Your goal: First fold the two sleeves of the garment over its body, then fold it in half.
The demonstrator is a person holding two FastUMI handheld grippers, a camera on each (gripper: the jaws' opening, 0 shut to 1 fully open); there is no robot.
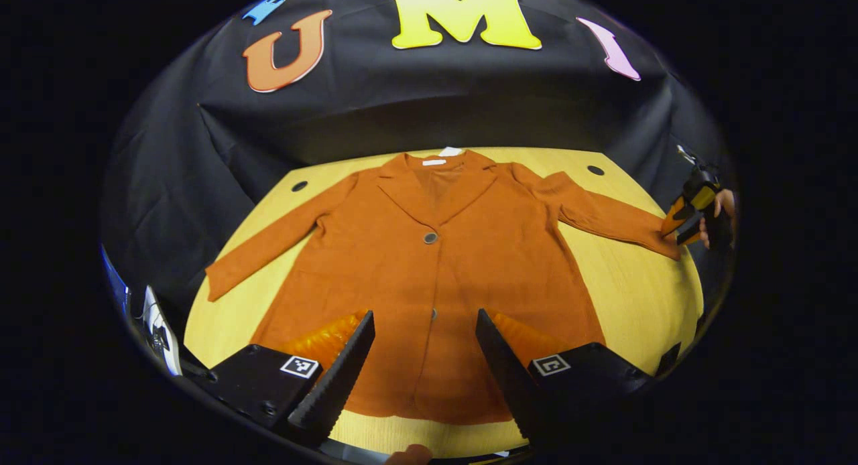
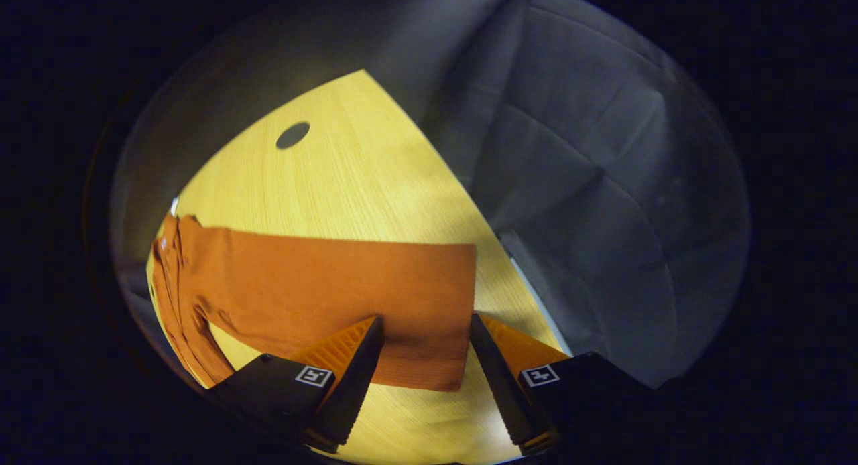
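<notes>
- Two sleeves of the rust-orange jacket (image 1: 429, 277) lie spread out to either side; the garment rests flat and face up on the round wooden table (image 1: 643, 297), collar toward the booth wall, hem toward the near edge.
- In the left gripper view, the left gripper (image 1: 425, 374) hangs over the hem with its fingers spread wide apart, nothing between them.
- The left sleeve (image 1: 268, 244) stretches out toward the table's edge, unfolded.
- The right sleeve (image 2: 322, 284) lies flat, its cuff near the table rim.
- In the right gripper view, the right gripper (image 2: 426, 384) sits at that cuff, fingers parted to either side of the cuff's end and not pressing on it.
- Seen from the left gripper view, the right gripper and the hand (image 1: 720, 214) holding it appear right at the cuff; whether a fingertip touches the cloth is hard to say.
</notes>
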